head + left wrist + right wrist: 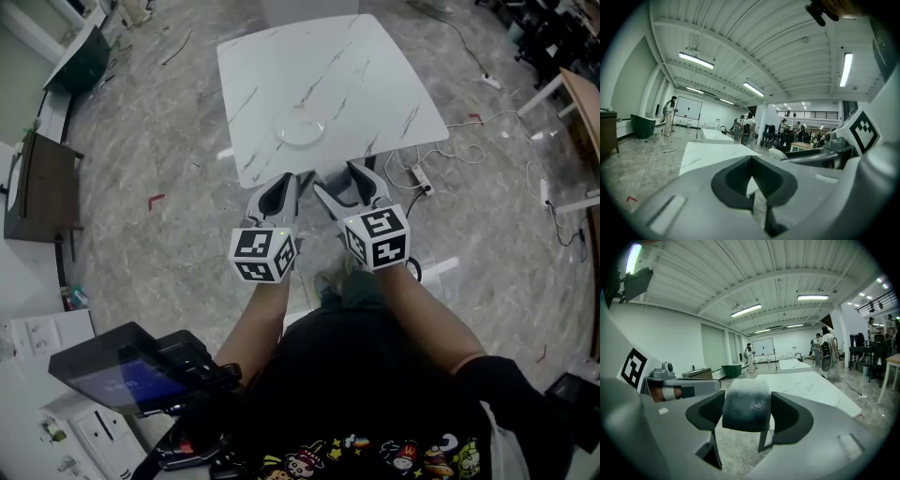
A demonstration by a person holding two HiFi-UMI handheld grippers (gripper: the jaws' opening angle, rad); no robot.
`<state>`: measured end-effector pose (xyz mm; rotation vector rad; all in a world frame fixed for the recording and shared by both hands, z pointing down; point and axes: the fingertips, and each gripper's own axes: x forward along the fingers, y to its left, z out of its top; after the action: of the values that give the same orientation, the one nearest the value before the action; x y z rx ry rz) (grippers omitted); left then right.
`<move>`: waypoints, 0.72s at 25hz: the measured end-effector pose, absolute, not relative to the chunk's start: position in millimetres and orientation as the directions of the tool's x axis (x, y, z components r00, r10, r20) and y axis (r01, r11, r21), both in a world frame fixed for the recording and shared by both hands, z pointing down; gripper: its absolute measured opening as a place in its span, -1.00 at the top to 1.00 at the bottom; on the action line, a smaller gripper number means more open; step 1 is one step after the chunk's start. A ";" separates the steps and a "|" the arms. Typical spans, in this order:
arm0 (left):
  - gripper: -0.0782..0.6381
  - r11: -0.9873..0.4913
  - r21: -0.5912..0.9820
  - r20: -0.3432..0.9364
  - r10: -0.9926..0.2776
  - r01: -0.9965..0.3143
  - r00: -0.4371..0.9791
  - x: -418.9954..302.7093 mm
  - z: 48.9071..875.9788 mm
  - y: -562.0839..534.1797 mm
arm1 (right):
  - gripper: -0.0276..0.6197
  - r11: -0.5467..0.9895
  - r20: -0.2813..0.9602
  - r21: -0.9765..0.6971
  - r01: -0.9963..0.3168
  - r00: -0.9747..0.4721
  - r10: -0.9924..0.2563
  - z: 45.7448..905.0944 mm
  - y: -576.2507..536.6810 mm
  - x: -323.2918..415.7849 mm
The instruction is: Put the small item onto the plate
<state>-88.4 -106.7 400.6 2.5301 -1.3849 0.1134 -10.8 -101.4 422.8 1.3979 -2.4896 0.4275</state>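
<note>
Grippers, two in number, are held side by side just short of the near edge of one white marble-veined table (375,75). One clear plate (300,129) sits on the near half of that table, with nothing on it. The right gripper (336,180) is clamped on the single small item (746,404), a dark rounded block with a paler frosted top. The block fills the space between the two black pads (705,413), so it is in the air, near the plate but not over it. The left gripper (296,176) carries nothing, and its own view shows its jaws brought together at the tips with only a sliver of table visible through them. A second white table (794,364) stands farther back in the hall, where several people are standing. One power strip (422,180) lies on the floor by the near table's right corner.
</note>
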 end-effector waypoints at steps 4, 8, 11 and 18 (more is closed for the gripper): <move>0.78 -0.521 0.182 0.181 -0.816 -0.834 0.549 -86.7 400.0 -111.2 | -0.12 0.491 0.360 -0.128 -0.862 -0.502 -0.786 424.4 -106.6 -9.0; 0.78 -0.521 0.176 0.180 -0.817 -0.835 0.547 -86.7 399.4 -115.8 | -0.12 0.493 0.355 -0.131 -0.860 -0.506 -0.787 424.9 -113.3 -10.2; 0.78 -0.519 0.174 0.183 -0.818 -0.837 0.545 -86.6 398.9 -118.2 | -0.12 0.498 0.353 -0.135 -0.856 -0.511 -0.783 425.0 -117.8 -11.4; 0.78 -0.504 0.173 0.195 -0.824 -0.846 0.532 -81.2 401.1 -143.0 | -0.12 0.515 0.363 -0.143 -0.845 -0.529 -0.767 429.9 -143.5 -8.7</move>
<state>-81.2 -143.0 401.1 2.5252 -1.4052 0.1267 -8.7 -143.5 429.9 1.3619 -2.5042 0.4440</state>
